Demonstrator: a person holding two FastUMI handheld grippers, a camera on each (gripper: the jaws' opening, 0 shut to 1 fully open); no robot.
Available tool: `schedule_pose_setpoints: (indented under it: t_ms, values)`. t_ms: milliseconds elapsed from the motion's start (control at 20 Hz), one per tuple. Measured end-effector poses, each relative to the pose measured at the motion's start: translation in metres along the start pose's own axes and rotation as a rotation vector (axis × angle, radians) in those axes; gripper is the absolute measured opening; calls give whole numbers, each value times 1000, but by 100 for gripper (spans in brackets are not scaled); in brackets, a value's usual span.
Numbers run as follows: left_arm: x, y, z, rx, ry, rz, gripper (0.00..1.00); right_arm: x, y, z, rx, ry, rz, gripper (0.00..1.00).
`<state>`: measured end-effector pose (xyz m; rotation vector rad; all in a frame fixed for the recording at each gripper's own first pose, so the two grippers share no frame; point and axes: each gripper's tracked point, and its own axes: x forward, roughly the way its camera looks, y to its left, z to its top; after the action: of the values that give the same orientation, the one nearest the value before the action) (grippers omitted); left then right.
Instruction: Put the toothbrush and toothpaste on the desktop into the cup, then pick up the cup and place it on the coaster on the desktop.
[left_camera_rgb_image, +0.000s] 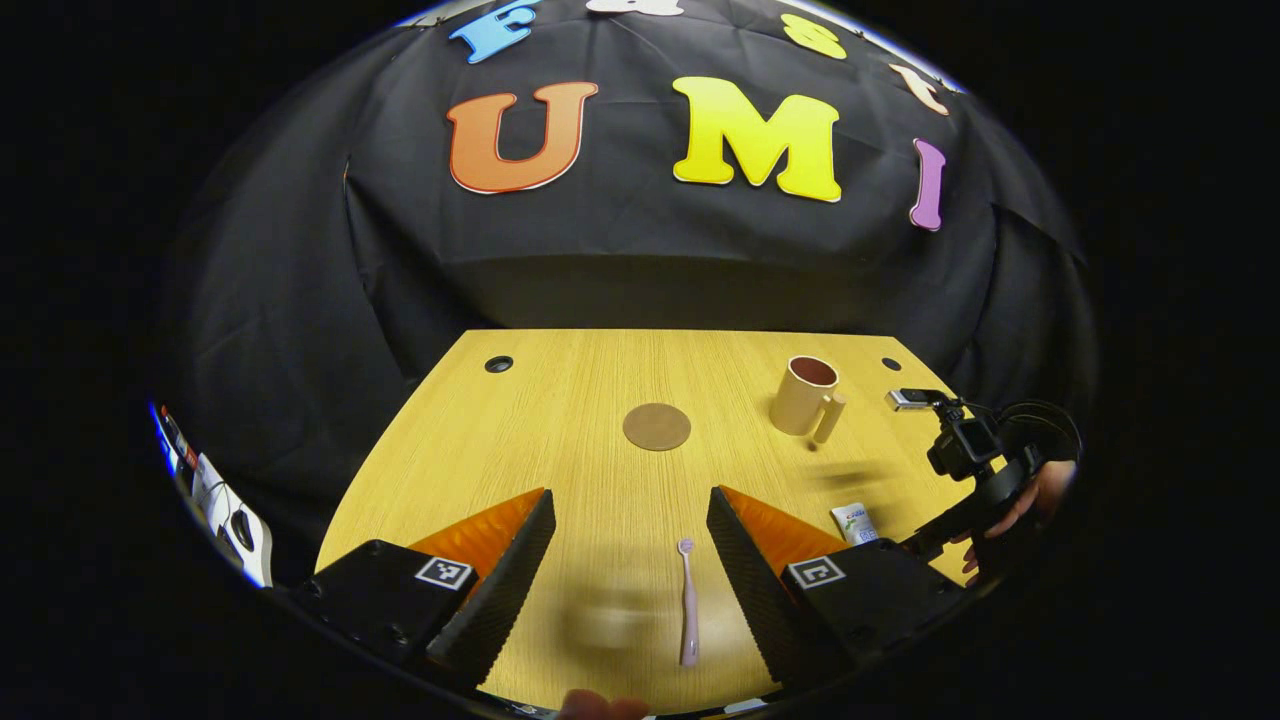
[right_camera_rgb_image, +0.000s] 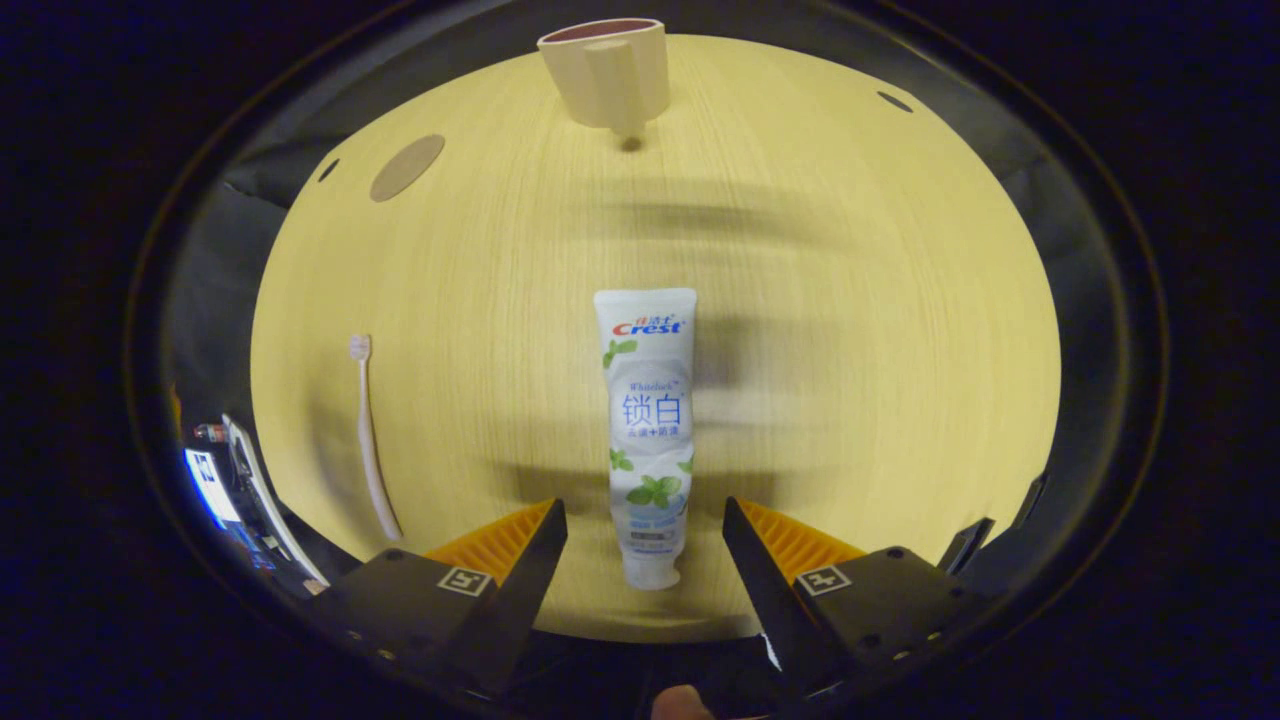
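Observation:
A pink toothbrush (left_camera_rgb_image: 688, 605) lies flat on the wooden desktop (left_camera_rgb_image: 560, 420) between the open fingers of my left gripper (left_camera_rgb_image: 630, 560), nearer its right finger and untouched. A white toothpaste tube (right_camera_rgb_image: 647, 440) lies on the desktop (right_camera_rgb_image: 850, 330) with its cap end between the open fingers of my right gripper (right_camera_rgb_image: 645, 560), which hovers over it. The beige cup (left_camera_rgb_image: 803, 395) with a handle stands upright at the far right; the cup (right_camera_rgb_image: 607, 72) is straight ahead in the right gripper view. A round brown coaster (left_camera_rgb_image: 656, 426) lies mid-table. The toothbrush (right_camera_rgb_image: 368, 440) lies left of the tube.
The other gripper, held by a hand (left_camera_rgb_image: 1010, 505), hangs over the table's right edge above the toothpaste (left_camera_rgb_image: 853, 522). Two cable holes (left_camera_rgb_image: 498, 364) sit near the far corners. Black cloth walls the booth behind the table. Some equipment (left_camera_rgb_image: 225, 505) lies off the left edge.

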<state>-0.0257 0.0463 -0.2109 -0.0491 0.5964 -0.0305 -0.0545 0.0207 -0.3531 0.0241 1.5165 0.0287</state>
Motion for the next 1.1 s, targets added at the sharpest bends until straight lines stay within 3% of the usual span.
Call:
schedule_pose_setpoints:
  t_ms: [200, 550, 700, 1100]
  values:
    - [4, 4, -3, -6, 12, 5, 98, 6, 0, 4, 1, 8, -10, 78]
    - [11, 8, -6, -10, 28, 8, 98, 16, -2, 5, 31, 35, -22, 72]
    - [12, 9, -11, -15, 41, 8, 98, 13, -3, 7, 29, 29, -31, 47]
    - [20, 9, -40, -22, 135, -13, 98, 12, -4, 10, 4, -11, -33, 40]
